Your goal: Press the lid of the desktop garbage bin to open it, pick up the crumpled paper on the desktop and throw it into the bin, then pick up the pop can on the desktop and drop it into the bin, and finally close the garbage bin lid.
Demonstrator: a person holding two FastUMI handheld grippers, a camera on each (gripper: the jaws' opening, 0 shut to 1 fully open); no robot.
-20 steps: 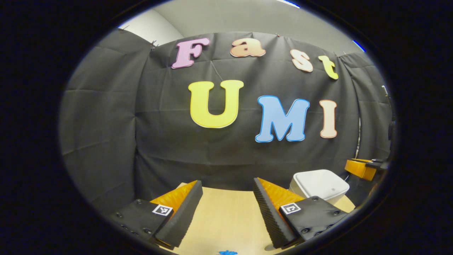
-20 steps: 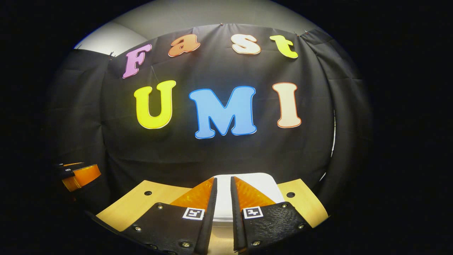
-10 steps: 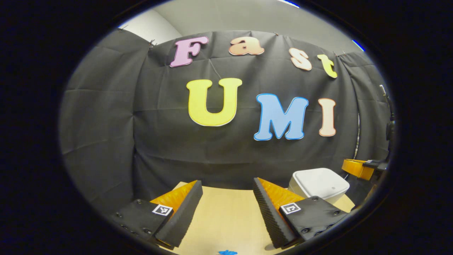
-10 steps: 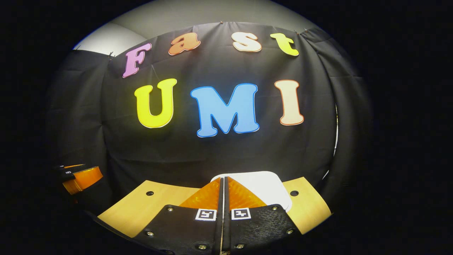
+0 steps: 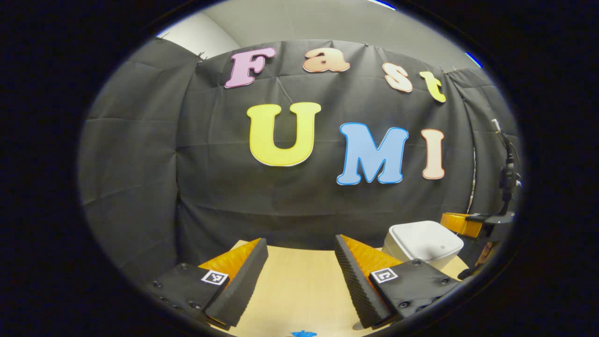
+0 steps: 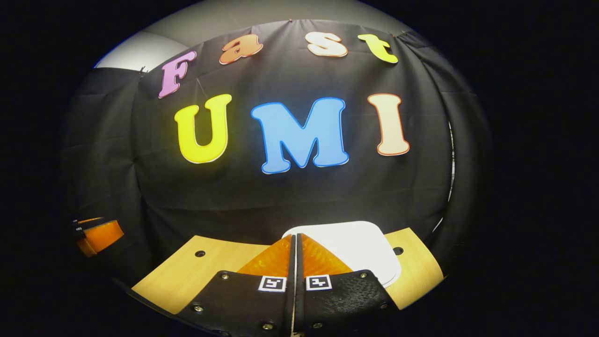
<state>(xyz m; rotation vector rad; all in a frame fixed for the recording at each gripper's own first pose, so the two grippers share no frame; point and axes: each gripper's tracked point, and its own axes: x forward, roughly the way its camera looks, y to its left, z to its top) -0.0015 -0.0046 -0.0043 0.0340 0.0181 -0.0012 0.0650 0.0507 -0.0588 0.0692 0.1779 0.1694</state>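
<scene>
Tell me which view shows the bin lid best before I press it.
The left gripper view: the bin lid shows whole and closed, with the bin's front wall beneath, past the open left tool. In the right gripper view the closed right tool covers the lid's near left part.

Looks like a recording booth: black cloth wall pinned up behind a small wooden tabletop.

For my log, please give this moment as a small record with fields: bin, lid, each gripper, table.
bin: white garbage bin standing on the table's right part
lid: closed lid, not yet pressed
right gripper: jaws together, empty, tips in front of the lid
left gripper: jaws wide apart, empty, above the table
table: light wooden table, small blue scrap at near edge
</scene>
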